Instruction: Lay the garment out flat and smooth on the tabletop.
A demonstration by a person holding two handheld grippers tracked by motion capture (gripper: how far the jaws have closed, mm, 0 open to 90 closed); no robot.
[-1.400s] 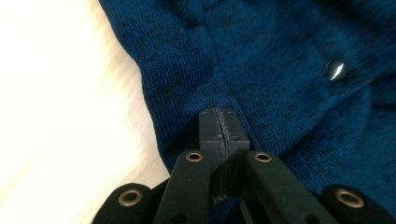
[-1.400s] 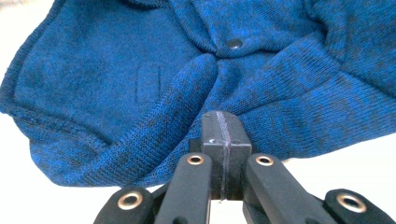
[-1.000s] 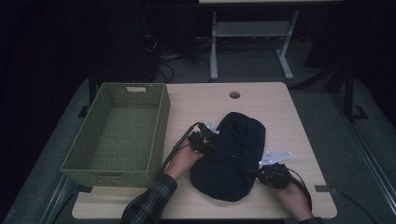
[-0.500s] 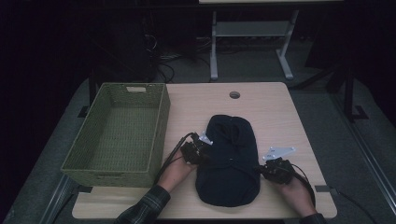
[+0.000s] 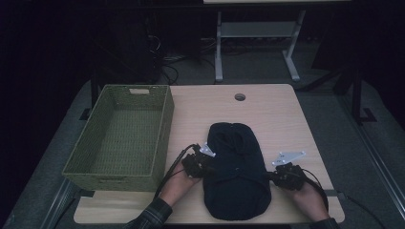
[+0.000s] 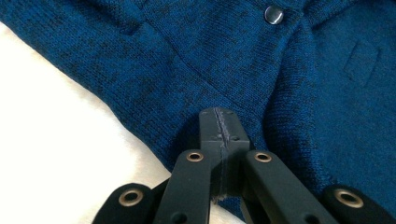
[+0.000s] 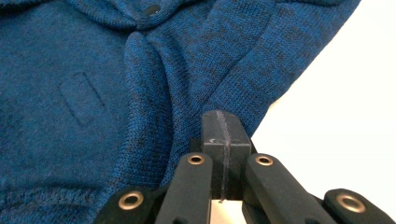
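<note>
On the table (image 5: 267,112) beside the green basket (image 5: 122,136), the dark blue knitted garment (image 5: 235,176) lay bunched near my edge, between my hands. My left gripper (image 6: 219,122) sat at its left edge and my right gripper (image 7: 220,125) at its right, both with jaws pressed together and, I judged, empty. Pushing that way risked the knit rumpling, or snagging at its snap button (image 6: 273,14).

High view dim w/ dark, underexposed surroundings, desk (image 5: 277,114) the one lit area, dark garment (image 5: 236,176) nearly featureless, gripper views bright & sharp on blue knit (image 6: 210,60), desk blown out to white glare, jaws slightly soft up close
</note>
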